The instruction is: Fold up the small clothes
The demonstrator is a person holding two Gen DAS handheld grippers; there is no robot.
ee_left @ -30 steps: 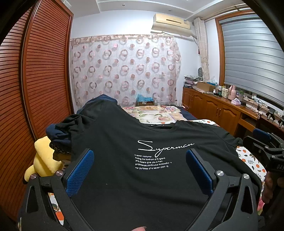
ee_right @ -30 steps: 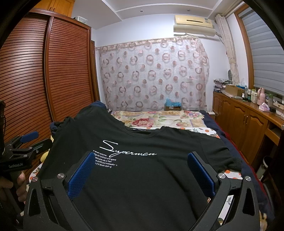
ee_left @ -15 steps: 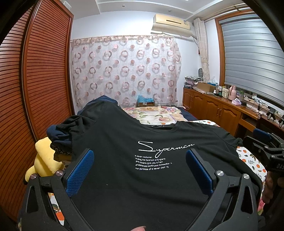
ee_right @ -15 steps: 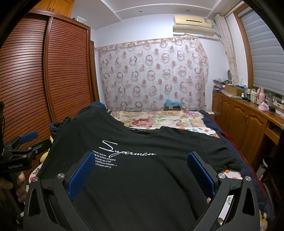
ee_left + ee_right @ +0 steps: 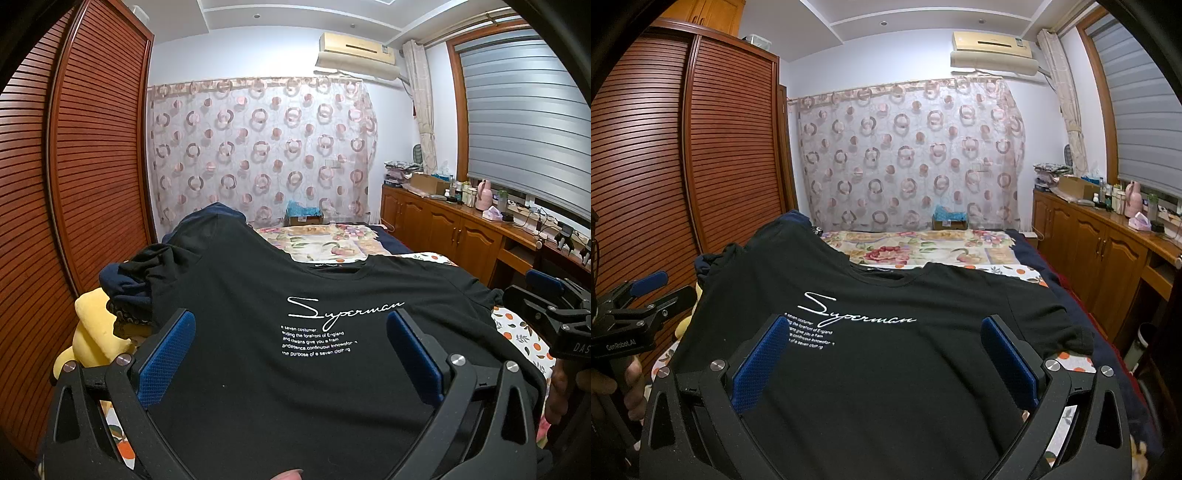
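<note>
A black T-shirt is lying flat on the bed, spreading beneath both released tongs, left and right.

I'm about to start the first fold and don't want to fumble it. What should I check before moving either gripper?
1. Black cotton T-shirt with white script print spread print-up on the floral bedsheet: ok.
2. Left gripper open, holding nothing: ok.
3. Right gripper open, holding nothing: ok.
4. Far sleeve flat: not ok, bunched over dark clothes.
5. Near hem flat: cannot tell, out of view.
</note>
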